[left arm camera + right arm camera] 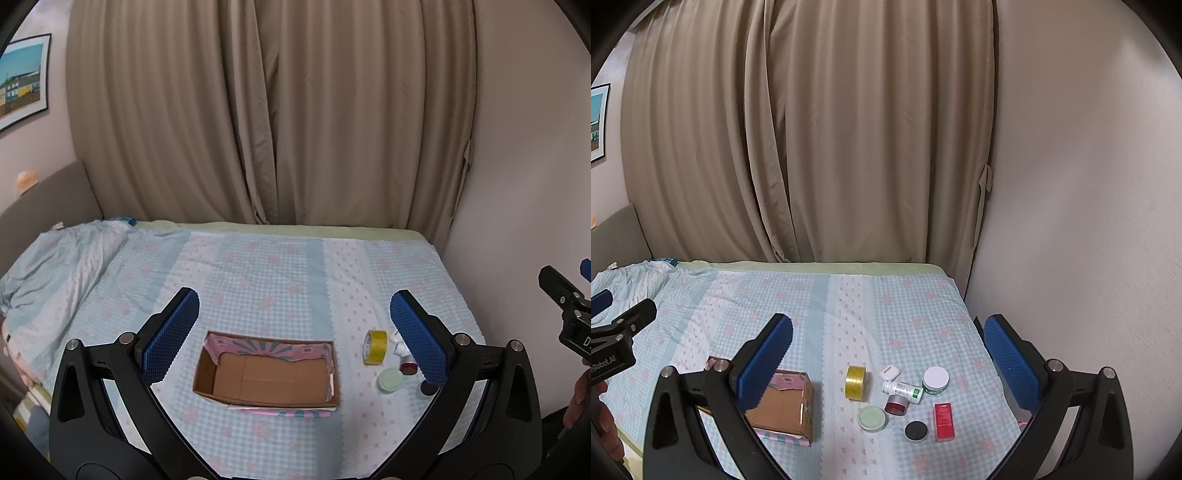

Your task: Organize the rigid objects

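Left tongs (295, 325) held apart above empty box (266, 373) on bed (258, 280), right tongs (888, 350) apart above tape (855, 381), jars, red carton (944, 421), lettering "nRobot.AI" legible on left tongs' body.

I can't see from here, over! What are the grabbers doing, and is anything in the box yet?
Left gripper open, right gripper open, both holding nothing. Cardboard box holds nothing. Tape roll, jars, red box on bedspread, nothing blocking.
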Demonstrator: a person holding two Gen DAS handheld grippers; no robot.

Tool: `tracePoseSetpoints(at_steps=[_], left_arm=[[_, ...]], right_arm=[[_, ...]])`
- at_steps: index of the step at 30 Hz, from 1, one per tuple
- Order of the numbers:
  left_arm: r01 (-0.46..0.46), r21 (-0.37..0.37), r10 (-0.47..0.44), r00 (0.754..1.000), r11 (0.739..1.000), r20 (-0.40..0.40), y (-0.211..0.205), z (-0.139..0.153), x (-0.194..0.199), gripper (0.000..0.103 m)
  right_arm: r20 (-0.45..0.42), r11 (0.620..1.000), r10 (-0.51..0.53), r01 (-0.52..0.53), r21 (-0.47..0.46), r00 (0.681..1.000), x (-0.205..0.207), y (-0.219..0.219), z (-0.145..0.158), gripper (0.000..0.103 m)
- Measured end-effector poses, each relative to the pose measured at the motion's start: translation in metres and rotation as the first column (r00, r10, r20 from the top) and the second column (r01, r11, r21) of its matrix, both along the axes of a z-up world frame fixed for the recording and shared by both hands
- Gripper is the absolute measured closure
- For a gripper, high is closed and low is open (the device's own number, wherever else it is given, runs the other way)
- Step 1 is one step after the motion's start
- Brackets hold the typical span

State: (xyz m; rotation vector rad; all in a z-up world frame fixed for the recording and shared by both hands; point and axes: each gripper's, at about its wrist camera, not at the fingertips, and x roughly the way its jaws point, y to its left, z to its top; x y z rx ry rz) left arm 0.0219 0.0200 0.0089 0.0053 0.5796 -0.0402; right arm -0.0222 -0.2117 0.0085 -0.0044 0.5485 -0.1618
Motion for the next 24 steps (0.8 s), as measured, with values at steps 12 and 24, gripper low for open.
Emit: tracePoseSetpoints(at_steps=[12,24], left_arm=[[0.003,0.000,-0.003,1.000,1.000,0.017,-0.002,-0.002,-0.006,0.000],[-0.015,0.003,0.014,1.000,1.000,0.028,-0.001,-0.001,-0.011,0.000]], right_arm=[[0.002,1.000,0.023,-0.023,0.005,1.000,0.007,0.002,-0.002,0.000],[0.015,0.999,0.040,-0.040,0.007,0.999,0.005,0.004,-0.008,0.000]])
